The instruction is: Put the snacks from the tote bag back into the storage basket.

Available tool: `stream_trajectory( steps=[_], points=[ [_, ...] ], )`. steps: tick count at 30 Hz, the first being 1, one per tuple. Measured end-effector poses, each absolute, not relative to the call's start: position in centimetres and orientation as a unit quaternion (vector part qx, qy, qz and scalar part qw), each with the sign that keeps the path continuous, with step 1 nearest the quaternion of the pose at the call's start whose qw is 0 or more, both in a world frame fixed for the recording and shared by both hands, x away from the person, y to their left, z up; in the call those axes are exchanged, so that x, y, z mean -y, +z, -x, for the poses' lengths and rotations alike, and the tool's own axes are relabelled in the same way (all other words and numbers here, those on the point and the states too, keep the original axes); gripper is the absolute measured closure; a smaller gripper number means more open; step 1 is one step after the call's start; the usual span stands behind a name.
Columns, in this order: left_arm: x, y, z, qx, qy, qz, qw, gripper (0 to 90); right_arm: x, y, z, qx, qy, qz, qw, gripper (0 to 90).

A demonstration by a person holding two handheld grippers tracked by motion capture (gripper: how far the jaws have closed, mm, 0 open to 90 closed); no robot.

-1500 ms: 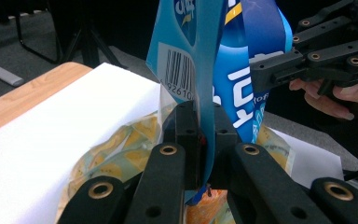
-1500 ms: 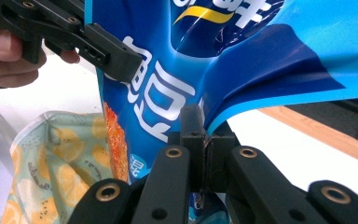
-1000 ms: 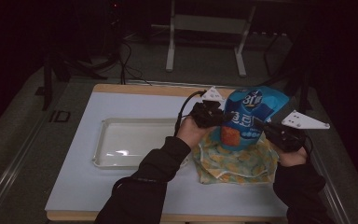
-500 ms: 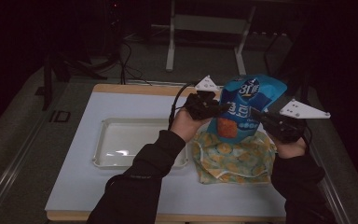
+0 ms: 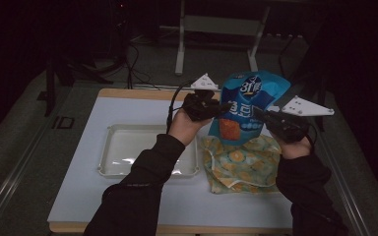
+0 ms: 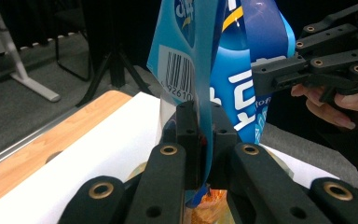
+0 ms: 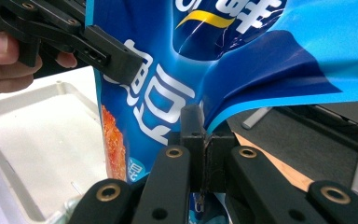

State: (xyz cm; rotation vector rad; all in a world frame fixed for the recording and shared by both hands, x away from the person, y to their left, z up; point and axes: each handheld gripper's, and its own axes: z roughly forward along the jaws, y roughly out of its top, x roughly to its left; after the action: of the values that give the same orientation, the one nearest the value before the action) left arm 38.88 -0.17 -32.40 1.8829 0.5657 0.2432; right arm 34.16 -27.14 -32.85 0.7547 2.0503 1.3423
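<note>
Two tongs, left (image 5: 216, 109) and right (image 5: 262, 114), pinched tight on blue snack bag (image 5: 243, 110), upright, top upward

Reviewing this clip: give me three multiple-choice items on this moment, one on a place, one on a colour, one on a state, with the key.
1. Where does the white tray sit relative to the patterned cloth?
A. On the person's left of it
B. On top of it
C. On the person's right of it

2. What is the main colour of the snack bag?
A. Red
B. Blue
C. Green

3. How is the snack bag held?
A. Lying flat on the table
B. Pinched by one gripper alone
C. Held up, pinched by both grippers

Key: 1 A, the high view shows the tray at the left with the cloth beside it. 2 B, blue film in every view. 3 C, the left gripper and the right gripper each have their jaws shut on an edge of the bag, which hangs above the cloth.
</note>
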Motion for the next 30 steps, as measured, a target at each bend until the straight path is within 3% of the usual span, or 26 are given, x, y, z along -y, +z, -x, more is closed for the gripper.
stream_trajectory(
  steps=[30],
  points=[
    [-8.9,-32.1,-36.9,-0.288,0.128,-0.779,0.541,87.6,18.2,-32.5,-35.3,-0.785,0.513,-0.235,0.256,89.0]
  ],
)
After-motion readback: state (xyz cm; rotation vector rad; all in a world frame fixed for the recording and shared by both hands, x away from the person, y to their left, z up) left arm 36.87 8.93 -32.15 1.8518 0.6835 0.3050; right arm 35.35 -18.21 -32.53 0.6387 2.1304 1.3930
